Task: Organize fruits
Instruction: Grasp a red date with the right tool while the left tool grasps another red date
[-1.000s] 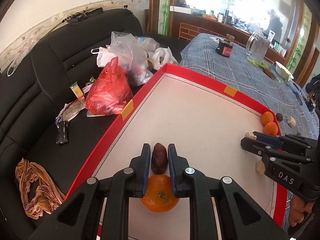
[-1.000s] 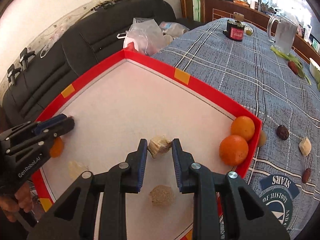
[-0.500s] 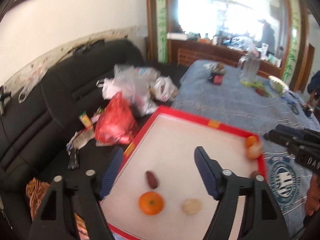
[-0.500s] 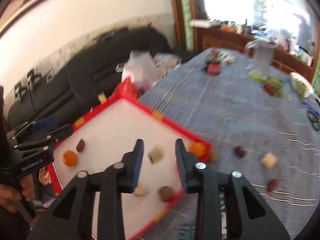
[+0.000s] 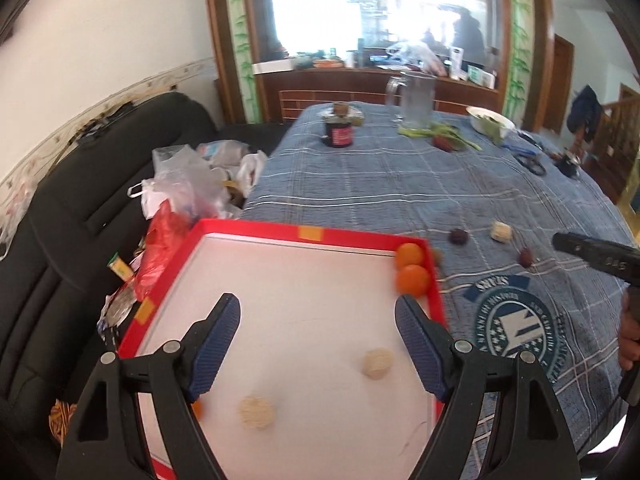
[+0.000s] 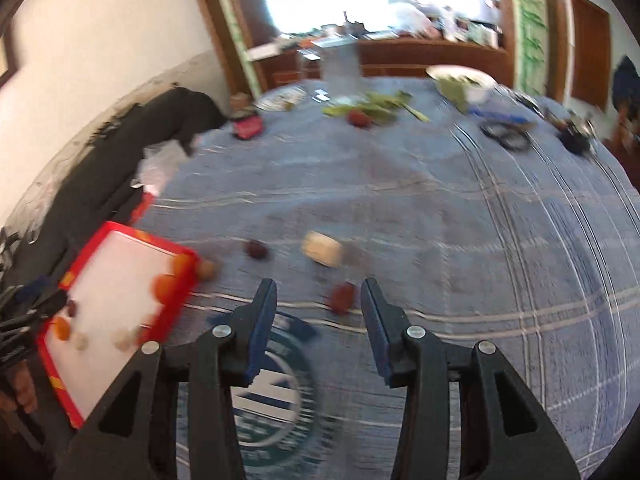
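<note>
We have lifted both grippers: left [image 5: 316, 344] wide open above tray [image 5: 256, 227]; right [image 6: 318, 312] open, empty, over date [image 6: 342, 297] on tablecloth [image 6: 440, 208].

1. Daylight floods in from the large window [image 5: 384, 12] at the back of the room; in both views it is blown out to near white and washes out what stands in front of it.
2. The left wrist view is fairly sharp: the checks of the blue tablecloth [image 5: 400, 184] and the red tray rim [image 5: 256, 228] read clearly.
3. The tray's white floor [image 5: 304, 304] is bright, almost overexposed.
4. The right wrist view is smeared by motion blur; the fruits on the cloth [image 6: 340, 296] are soft blobs.
5. Fisheye distortion bends the walls and table edge, and the corners fall to black vignette.
</note>
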The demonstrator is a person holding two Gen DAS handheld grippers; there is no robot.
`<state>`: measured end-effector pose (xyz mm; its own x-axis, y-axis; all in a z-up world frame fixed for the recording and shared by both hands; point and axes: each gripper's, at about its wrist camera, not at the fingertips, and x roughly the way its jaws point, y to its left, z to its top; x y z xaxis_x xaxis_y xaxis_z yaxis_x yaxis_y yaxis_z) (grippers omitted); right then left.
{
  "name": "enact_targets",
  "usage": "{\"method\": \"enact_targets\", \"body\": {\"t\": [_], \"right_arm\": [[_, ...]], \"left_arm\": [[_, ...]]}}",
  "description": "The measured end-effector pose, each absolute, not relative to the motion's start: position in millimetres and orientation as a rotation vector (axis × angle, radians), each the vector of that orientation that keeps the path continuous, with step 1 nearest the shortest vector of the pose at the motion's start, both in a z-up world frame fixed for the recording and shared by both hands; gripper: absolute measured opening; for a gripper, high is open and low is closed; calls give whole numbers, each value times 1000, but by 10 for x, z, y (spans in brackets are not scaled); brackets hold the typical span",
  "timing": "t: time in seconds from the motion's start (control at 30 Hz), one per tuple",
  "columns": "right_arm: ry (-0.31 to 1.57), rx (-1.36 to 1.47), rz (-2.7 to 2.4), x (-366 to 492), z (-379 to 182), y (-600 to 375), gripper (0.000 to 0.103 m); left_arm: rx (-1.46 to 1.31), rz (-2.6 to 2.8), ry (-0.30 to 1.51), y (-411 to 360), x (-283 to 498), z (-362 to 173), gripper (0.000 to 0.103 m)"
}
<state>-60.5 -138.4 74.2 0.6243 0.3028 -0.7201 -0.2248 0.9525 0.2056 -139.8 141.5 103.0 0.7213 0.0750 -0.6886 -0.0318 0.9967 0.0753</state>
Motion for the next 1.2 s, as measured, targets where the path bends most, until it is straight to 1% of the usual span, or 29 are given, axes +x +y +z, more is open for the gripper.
{"method": "enact_targets", "body": {"t": [0.27, 0.3, 0.37, 0.4, 0.43, 0.57, 0.67, 0.77, 0.8, 0.9, 1.0, 1.1, 1.17, 1.2], "right_arm": [[900, 77, 321, -477, 478, -1286, 45], [909, 70, 313, -445, 451, -1261, 43], [934, 56, 307, -360, 381, -1225, 33], [948, 49, 307, -330, 341, -1205, 23], [966, 40, 304, -289, 291, -1190, 19], [946, 72, 317, -270, 245, -1237, 19], [914, 166, 339, -244, 241, -1403, 17], [869, 245, 325, -219, 325, -1593, 16], [851, 259, 323, -227, 359, -1637, 14], [808, 250, 292, -251, 433, -1699, 14], [810, 253, 317, -217, 450, -1704, 14], [820, 258, 328, -209, 444, -1727, 14], [837, 265, 337, -198, 418, -1745, 14], [846, 264, 337, -197, 402, -1745, 14]], "left_arm": [[117, 6, 770, 1131, -1358, 1054, 80], [124, -1, 769, 1099, -1342, 1062, 80], [132, -13, 771, 1051, -1301, 1068, 80], [135, -23, 773, 1019, -1273, 1071, 80], [142, -38, 771, 974, -1236, 1075, 80], [179, -86, 772, 769, -1052, 1075, 80], [206, -136, 790, 586, -868, 1012, 80], [230, -184, 823, 383, -663, 912, 80], [240, -197, 838, 297, -567, 854, 80], [261, -209, 882, 146, -361, 702, 79], [275, -215, 935, 8, -148, 518, 74], [282, -216, 973, -68, -32, 401, 60], [277, -220, 995, -80, 27, 342, 53], [274, -222, 1006, -80, 53, 314, 45]]}}
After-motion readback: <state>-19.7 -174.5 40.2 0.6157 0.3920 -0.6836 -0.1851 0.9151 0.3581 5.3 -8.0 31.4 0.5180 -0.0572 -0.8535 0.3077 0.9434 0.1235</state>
